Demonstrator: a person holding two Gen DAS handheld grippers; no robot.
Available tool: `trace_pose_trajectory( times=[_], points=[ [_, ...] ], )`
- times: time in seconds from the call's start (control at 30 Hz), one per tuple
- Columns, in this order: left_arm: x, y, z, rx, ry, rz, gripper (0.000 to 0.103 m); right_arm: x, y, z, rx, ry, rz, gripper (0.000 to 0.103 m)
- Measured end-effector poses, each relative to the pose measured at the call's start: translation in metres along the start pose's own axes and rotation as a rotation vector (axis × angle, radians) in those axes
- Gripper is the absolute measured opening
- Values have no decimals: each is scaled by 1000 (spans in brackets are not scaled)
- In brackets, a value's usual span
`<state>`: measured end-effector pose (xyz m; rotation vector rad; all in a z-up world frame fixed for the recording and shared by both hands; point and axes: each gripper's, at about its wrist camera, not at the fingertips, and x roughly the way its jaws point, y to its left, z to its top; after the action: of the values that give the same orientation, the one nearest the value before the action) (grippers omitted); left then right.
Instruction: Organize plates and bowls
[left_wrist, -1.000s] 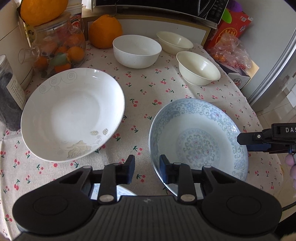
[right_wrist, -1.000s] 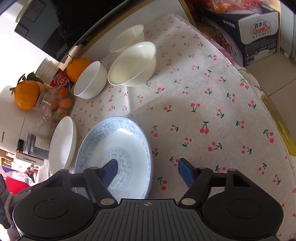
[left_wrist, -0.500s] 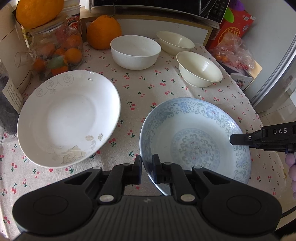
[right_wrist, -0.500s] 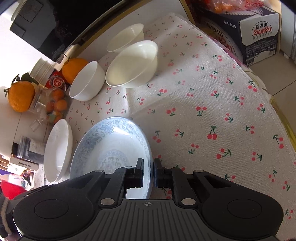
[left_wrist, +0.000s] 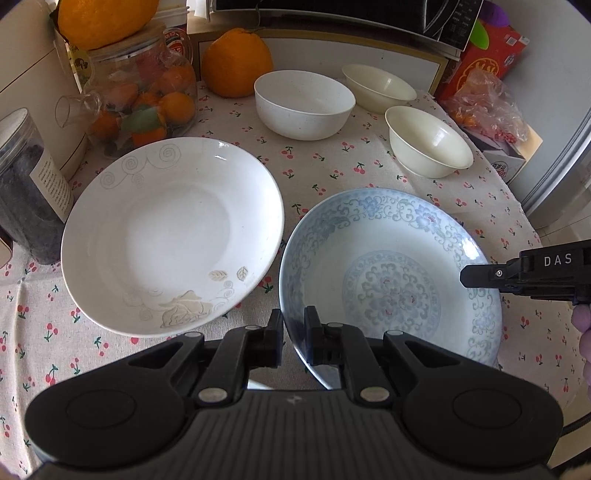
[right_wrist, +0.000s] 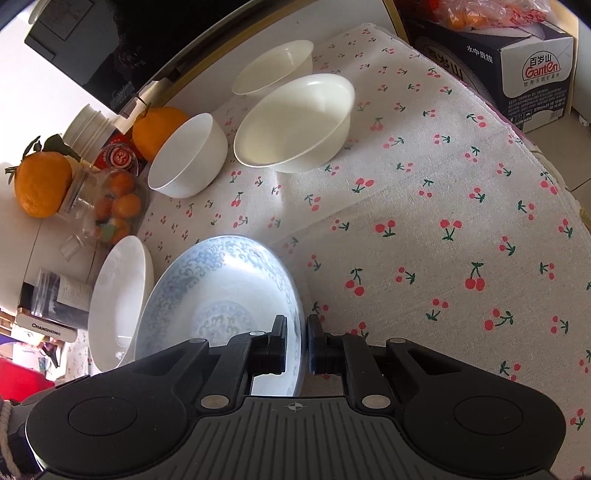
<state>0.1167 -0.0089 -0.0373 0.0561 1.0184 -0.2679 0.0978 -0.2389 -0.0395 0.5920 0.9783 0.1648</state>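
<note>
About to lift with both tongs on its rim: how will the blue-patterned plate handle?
The blue-patterned plate looks like glazed ceramic: probably stiff, fairly heavy and breakable. Its glossy rim may slip, since the left tongs and right tongs pinch only thin edge. Gripped at two rim spots, it should stay level if both rise together.

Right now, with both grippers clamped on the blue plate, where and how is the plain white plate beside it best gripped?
Grip the white plate by its thin flared rim, on the near edge by the leaf motif, one finger above and one below. It sits flat on the tablecloth, the jars crowd its far left, and the blue plate its right.
</note>
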Motion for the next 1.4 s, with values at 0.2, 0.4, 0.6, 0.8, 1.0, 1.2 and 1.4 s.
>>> trace_pose_trajectory(
  times=[0.2, 0.4, 0.6, 0.8, 1.0, 1.2, 1.4],
  points=[
    [0, 0, 0, 0, -5, -5, 10, 1, -3, -1, 8, -2, 9, 12],
    [0, 0, 0, 11, 1, -11, 12, 0, 0, -2, 5, -1, 9, 15],
    [-6, -3, -1, 19, 1, -25, 36, -9, 4, 2, -44, -19, -21, 24],
    [-18, -9, -4, 48, -26, -36, 74, -19, 10, -1, -69, -29, -14, 73],
    [-30, -12, -8, 63, -60, -39, 103, -32, 26, -8, -154, -60, -6, 89],
    [-37, -12, -14, 79, -70, -39, 103, -43, 44, -22, -252, -91, 17, 94],
    [-46, -5, -21, 109, -87, -30, 103, -48, 58, -38, -325, -95, 35, 94]
  ],
)
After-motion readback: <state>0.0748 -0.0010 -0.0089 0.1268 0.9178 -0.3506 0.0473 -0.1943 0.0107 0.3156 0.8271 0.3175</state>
